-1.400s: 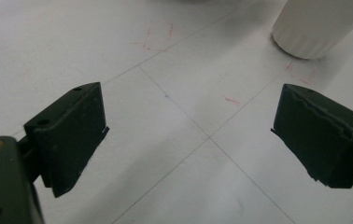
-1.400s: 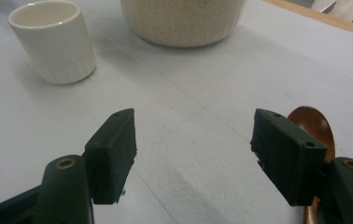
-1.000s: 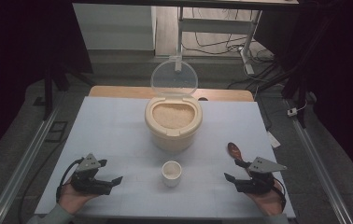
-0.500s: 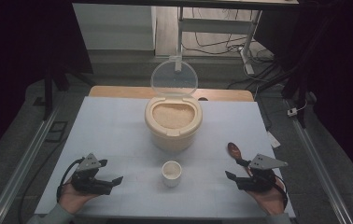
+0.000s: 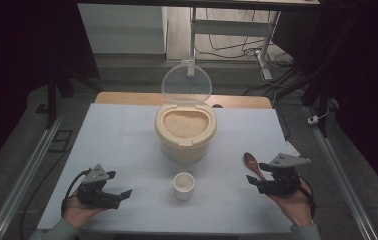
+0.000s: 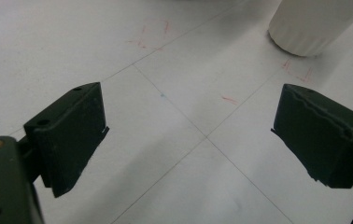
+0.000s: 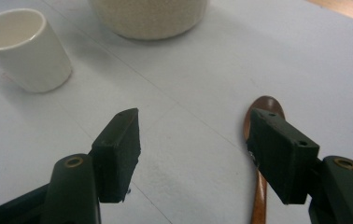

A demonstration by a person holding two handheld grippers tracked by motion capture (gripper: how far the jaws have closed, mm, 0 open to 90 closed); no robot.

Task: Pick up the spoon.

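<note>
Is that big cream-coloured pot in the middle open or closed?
Open. The cream container has its clear round lid standing upright behind it, and pale grains fill it nearly to the rim.

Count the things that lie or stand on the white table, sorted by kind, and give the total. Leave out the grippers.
Round cream container of rice with its clear lid open: 1
Small white ceramic cup: 1
Brown wooden spoon: 1
Total: 3
</note>
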